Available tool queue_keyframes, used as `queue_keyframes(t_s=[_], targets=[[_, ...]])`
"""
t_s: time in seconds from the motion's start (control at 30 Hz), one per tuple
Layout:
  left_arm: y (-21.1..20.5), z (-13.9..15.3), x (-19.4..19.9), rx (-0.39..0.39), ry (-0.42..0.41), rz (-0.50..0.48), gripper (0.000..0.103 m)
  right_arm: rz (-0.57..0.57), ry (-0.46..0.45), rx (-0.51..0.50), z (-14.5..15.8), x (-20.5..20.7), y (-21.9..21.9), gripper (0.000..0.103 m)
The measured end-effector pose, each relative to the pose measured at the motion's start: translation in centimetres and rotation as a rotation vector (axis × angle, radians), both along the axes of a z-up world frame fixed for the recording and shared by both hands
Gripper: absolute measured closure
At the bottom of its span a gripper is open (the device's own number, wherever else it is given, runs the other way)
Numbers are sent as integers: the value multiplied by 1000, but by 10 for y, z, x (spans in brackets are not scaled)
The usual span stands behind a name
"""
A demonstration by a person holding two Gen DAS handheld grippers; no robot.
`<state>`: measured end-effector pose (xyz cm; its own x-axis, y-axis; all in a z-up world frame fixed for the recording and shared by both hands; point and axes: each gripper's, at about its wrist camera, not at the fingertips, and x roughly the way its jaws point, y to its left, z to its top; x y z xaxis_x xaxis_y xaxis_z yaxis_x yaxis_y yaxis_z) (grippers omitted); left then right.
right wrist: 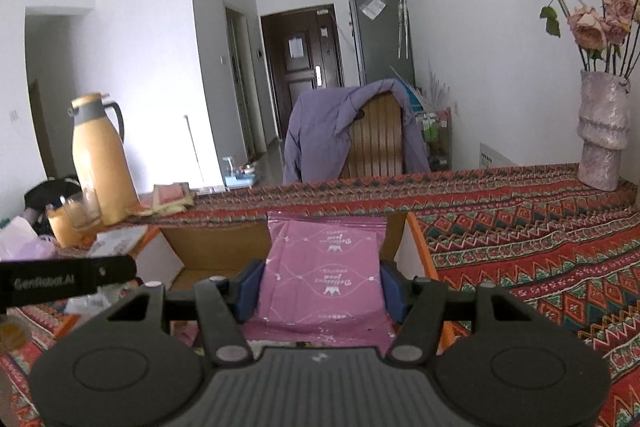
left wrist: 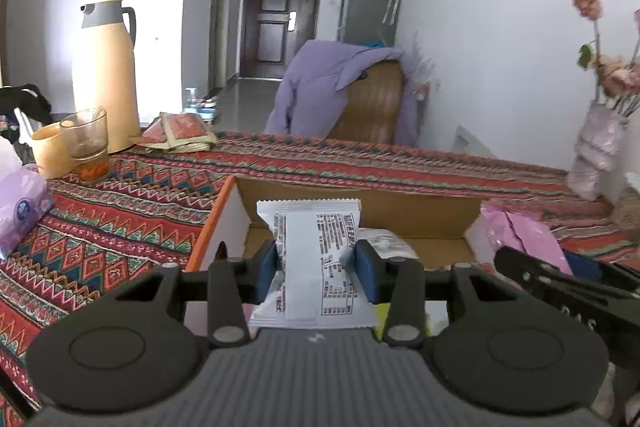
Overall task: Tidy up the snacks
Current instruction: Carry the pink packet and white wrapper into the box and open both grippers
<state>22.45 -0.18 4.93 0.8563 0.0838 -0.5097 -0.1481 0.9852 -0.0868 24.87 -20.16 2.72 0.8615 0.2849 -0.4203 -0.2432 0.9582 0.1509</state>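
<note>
The left tongs [left wrist: 316, 265] are clamped on a white snack packet [left wrist: 314, 263], held above the open cardboard box [left wrist: 420, 217] on the bench [left wrist: 132, 211]. The right tongs [right wrist: 320, 287] grip a pink snack pouch [right wrist: 324, 267] over that box.

Got both tongs clamped right now: left tongs [left wrist: 316, 263] pinched tight, right tongs [right wrist: 320, 291] wider, both angled slightly down.
</note>
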Motion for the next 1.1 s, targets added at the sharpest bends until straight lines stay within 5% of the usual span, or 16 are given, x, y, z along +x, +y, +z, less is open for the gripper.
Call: queue_keyframes(t_s=[0.23, 0.3, 0.37, 0.4, 1.1], targets=[[10, -18, 11, 16, 21, 27, 57, 10, 66, -43, -22, 10, 7, 41], [16, -21, 7, -8, 10, 26, 43, 11, 69, -39, -24, 9, 4, 36], [22, -21, 2, -34, -8, 31, 5, 12, 65, -17, -22, 7, -1, 9], [25, -21, -3, -43, -31, 38, 0, 14, 61, -6, -21, 5, -3, 3], [14, -18, -80, -16, -77, -40, 0, -15, 4, -70, -18, -69, -38, 0]])
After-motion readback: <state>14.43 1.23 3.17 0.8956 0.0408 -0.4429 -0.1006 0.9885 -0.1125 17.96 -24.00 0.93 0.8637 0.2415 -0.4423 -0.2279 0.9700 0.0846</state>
